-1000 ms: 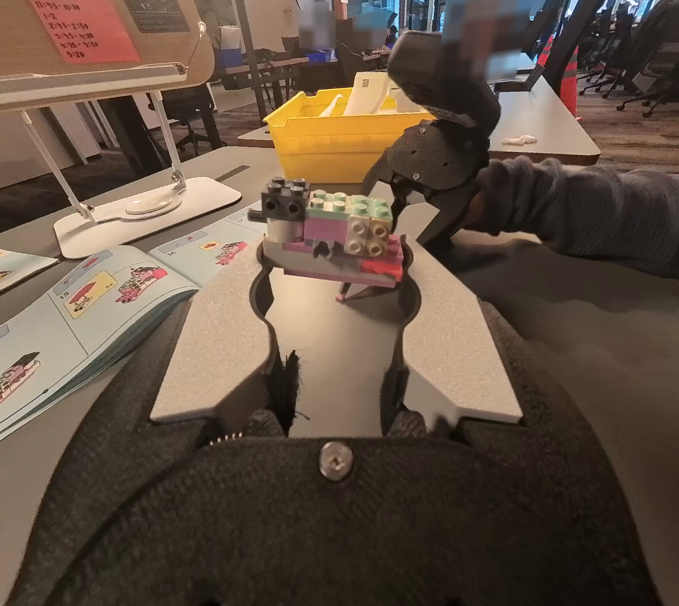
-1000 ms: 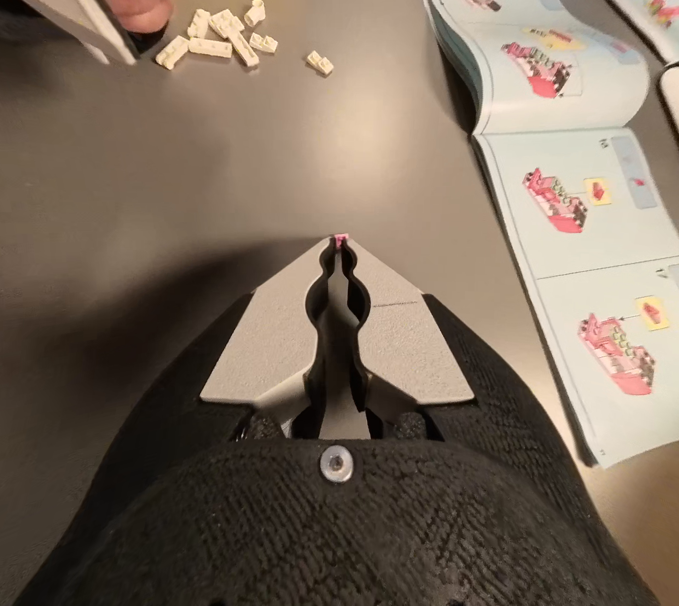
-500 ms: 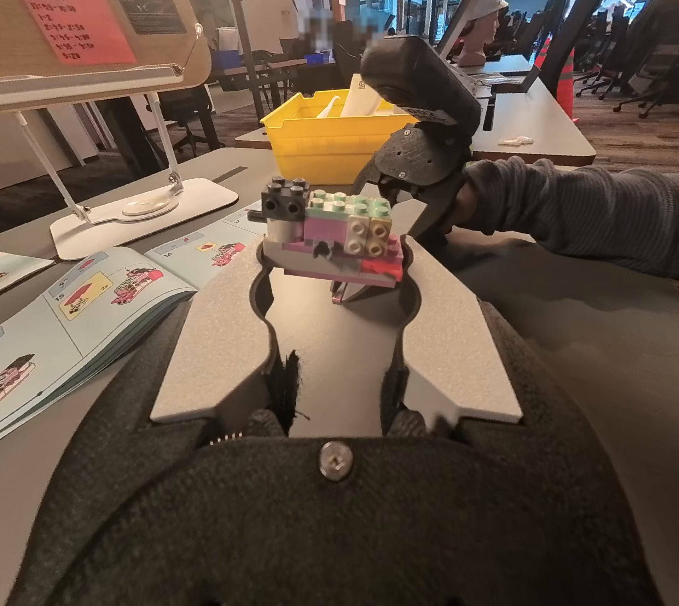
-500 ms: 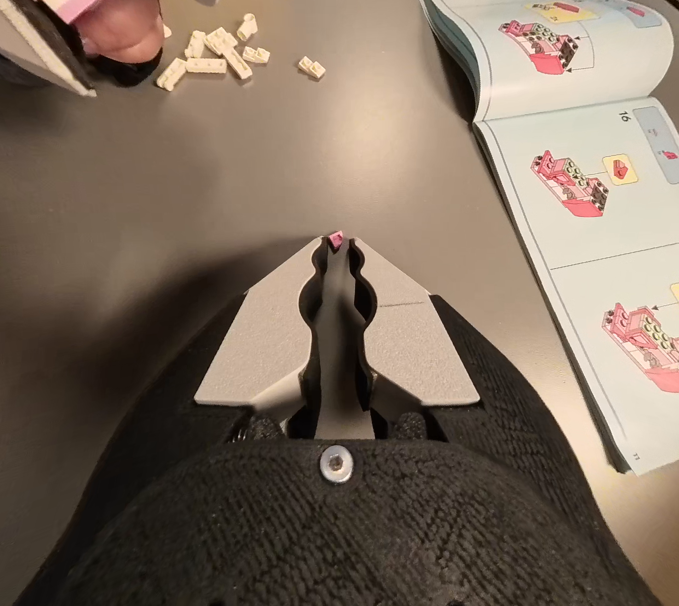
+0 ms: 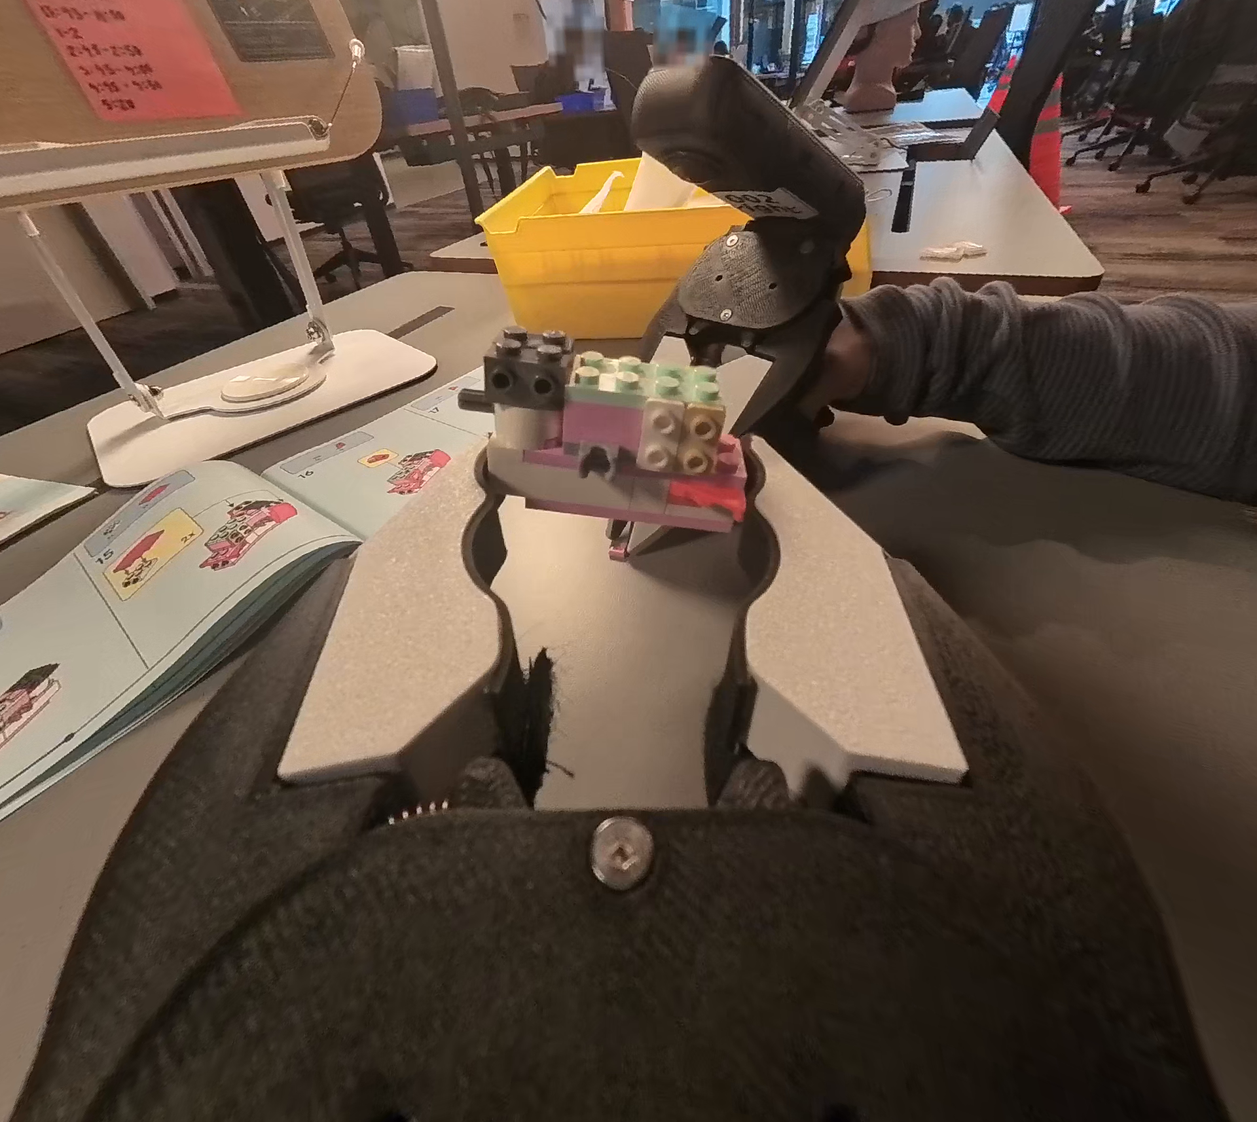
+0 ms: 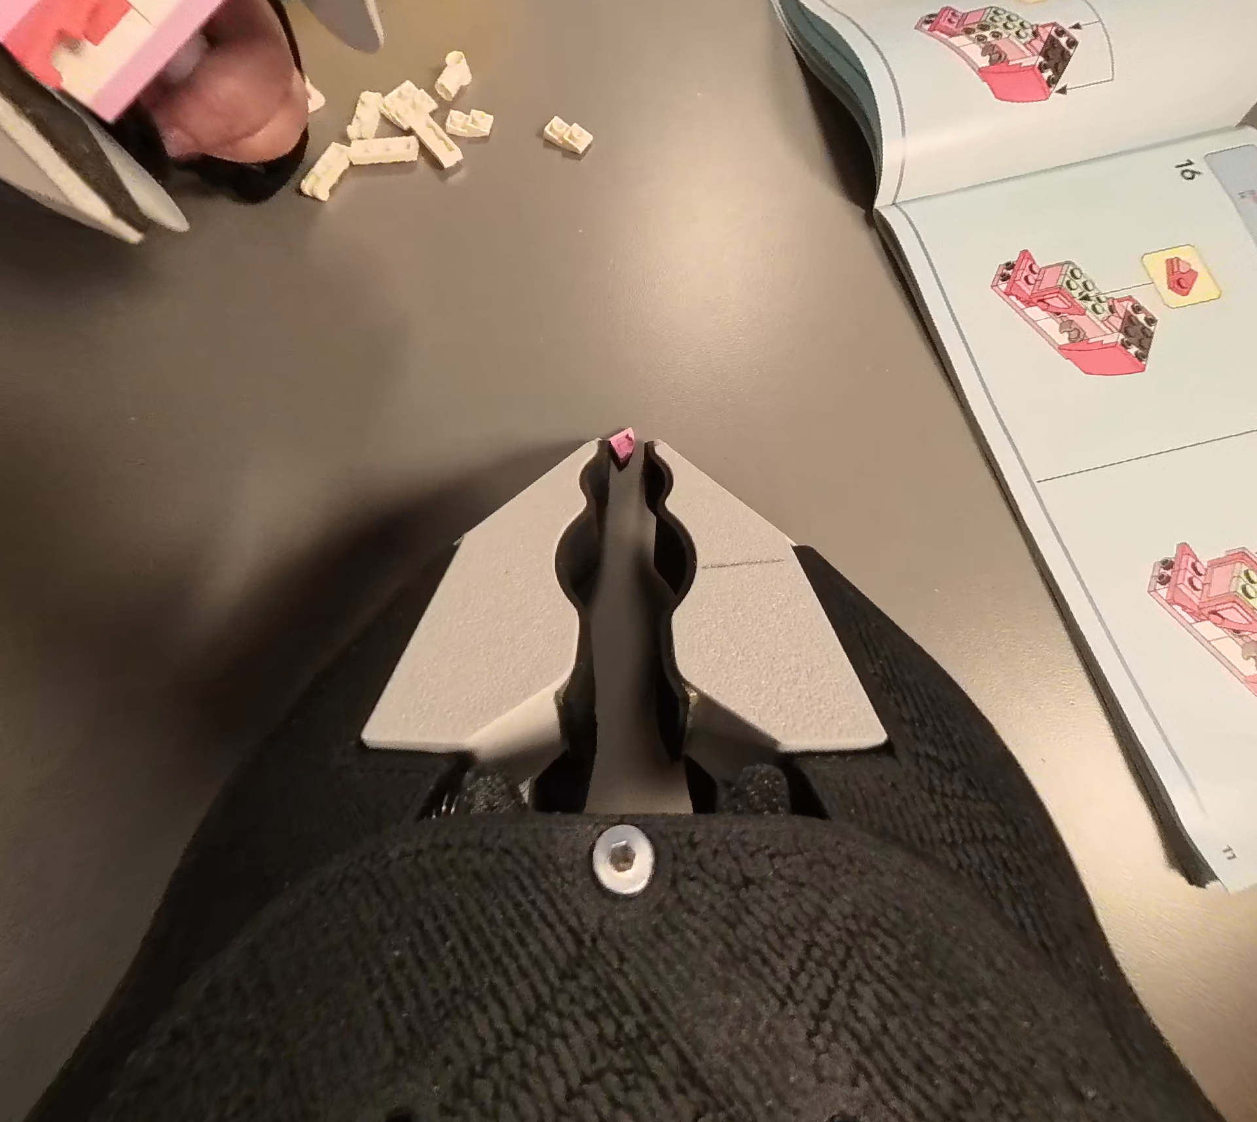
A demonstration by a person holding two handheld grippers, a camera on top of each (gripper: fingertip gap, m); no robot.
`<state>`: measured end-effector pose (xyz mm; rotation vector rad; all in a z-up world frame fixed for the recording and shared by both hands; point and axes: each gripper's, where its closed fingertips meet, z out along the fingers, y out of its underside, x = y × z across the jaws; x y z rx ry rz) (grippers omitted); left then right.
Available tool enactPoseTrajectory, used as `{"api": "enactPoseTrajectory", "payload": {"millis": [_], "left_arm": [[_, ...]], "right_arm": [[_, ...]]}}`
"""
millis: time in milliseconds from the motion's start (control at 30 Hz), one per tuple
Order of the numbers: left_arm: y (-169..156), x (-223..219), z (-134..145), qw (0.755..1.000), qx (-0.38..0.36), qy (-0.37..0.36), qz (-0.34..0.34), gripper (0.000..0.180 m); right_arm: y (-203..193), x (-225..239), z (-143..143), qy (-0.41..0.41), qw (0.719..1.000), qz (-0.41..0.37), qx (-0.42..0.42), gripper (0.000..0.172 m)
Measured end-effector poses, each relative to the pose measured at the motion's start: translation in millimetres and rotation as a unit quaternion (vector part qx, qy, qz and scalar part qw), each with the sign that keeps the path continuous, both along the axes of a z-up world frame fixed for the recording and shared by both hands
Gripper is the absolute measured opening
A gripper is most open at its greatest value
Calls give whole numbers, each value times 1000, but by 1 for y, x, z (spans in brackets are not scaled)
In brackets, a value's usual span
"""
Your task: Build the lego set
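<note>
My left gripper (image 5: 619, 467) is shut on a small brick model (image 5: 612, 429) with pink, mint-green, cream, black and red parts, and holds it above the grey table (image 5: 1020, 579). The model also shows at the top left of the right wrist view (image 6: 102, 1), with a person's finger behind it. My right gripper (image 6: 624, 444) is shut on a tiny pink piece (image 6: 622, 450) at its very tips. The piece lies against the left finger and sits tilted. In the left wrist view the right gripper (image 5: 622, 549) points down, its tips just under the model's right end.
Several small white bricks (image 6: 401, 137) lie on the table near the left gripper. An open instruction booklet (image 6: 1088, 205) lies to the right and also shows in the left wrist view (image 5: 170, 579). A yellow bin (image 5: 585, 259) and a wooden book stand (image 5: 170, 69) are behind. A person's sleeved arm (image 5: 1054, 368) reaches in from the right. My right fingertips sit around 10 cm from my left ones.
The right gripper's fingers parted slightly and the pink piece turned in the grasp, showing more of itself. The right gripper leaned closer to the model. The left gripper kept the model still.
</note>
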<state>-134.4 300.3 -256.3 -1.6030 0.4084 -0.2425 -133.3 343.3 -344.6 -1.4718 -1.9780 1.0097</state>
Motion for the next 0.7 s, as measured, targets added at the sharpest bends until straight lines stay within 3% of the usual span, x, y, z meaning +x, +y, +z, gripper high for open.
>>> {"api": "enactPoseTrajectory", "payload": {"millis": [267, 500, 600, 700], "left_arm": [[0, 0, 0, 1000, 0, -2, 0, 68], [0, 0, 0, 1000, 1, 2, 0, 68], [0, 0, 0, 1000, 1, 1, 0, 68], [0, -1, 2, 1000, 5, -3, 2, 68]], "right_arm": [[2, -2, -1, 9, 999, 1, 42, 1], [11, -5, 4, 49, 987, 1, 152, 0], [18, -5, 9, 78, 962, 16, 262, 0], [31, -1, 20, 84, 906, 41, 413, 0]]}}
